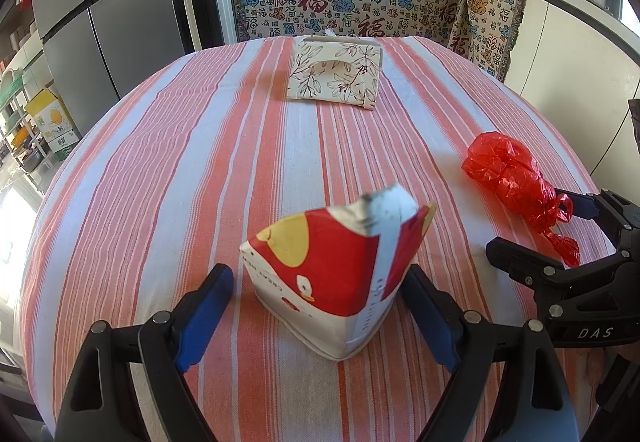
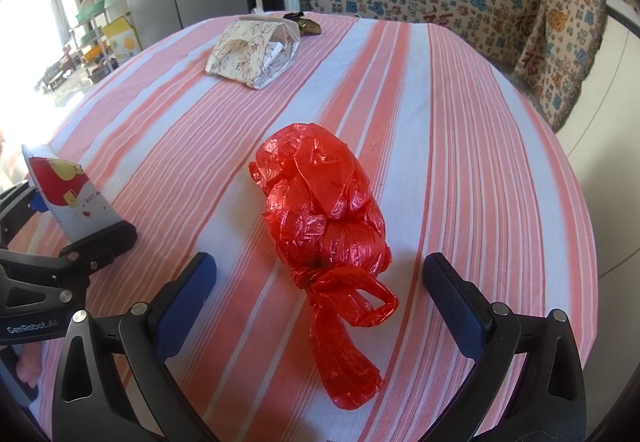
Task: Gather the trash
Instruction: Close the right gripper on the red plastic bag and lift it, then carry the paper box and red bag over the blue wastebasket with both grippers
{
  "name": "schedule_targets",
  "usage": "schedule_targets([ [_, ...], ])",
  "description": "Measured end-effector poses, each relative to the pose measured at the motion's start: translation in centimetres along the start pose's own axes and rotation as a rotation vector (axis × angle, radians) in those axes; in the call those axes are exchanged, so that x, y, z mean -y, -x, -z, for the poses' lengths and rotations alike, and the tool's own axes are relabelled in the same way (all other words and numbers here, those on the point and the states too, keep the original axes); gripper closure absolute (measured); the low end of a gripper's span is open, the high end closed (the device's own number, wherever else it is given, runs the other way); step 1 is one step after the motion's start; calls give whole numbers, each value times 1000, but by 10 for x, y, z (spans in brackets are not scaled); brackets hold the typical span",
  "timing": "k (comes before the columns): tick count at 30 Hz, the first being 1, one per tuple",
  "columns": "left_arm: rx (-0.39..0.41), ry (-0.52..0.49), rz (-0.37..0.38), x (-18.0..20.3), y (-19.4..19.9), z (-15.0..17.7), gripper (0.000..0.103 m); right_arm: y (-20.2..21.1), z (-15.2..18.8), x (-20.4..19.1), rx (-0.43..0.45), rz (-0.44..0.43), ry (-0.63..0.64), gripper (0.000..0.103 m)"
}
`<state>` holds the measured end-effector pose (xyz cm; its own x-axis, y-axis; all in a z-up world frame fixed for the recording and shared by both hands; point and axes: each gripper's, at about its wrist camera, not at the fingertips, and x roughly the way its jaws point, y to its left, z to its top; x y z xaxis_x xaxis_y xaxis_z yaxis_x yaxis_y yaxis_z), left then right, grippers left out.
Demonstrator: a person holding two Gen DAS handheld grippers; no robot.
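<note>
Trouble looms on the striped table: the left hand-held gripper straddles a crumpled carton, the right hand-held gripper a knotted red bag, both spread wide and gripping nothing, and either could squirt free on closing.

**Black two-finger grippers with blue pads**

The left gripper has black moulded plastic arms with triangular cut-outs, silver round screw heads at the pivots, and blue pads lining the inner faces of its fingers. Seen from the right wrist camera, its body bears white lettering reading "GenRobot.AI". The right gripper is built the same way: black linkage arms, silver screws, blue textured pads. Its side carries the white letters "DAS" in the left wrist view.
</note>
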<state>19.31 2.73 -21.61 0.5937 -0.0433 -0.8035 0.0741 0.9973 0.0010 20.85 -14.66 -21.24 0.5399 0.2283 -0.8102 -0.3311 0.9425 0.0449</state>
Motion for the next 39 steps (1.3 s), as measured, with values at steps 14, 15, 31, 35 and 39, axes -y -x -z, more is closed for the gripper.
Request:
schedule_targets([
  [14, 43, -41, 239, -21, 38, 13, 15, 14, -42, 28, -151, -163, 4, 2],
  [15, 43, -44, 235, -17, 37, 8, 15, 13, -48, 25, -158, -165, 25, 3],
  [31, 92, -97, 274, 45, 52, -24, 68, 78, -32, 73, -42, -240, -121, 61],
  [35, 102, -182, 390, 111, 68, -37, 68, 121, -8, 143, 33, -162, -252, 61],
  [39, 80, -263, 523, 191, 69, -47, 68, 146, 30, 218, 40, -7, -353, 61],
])
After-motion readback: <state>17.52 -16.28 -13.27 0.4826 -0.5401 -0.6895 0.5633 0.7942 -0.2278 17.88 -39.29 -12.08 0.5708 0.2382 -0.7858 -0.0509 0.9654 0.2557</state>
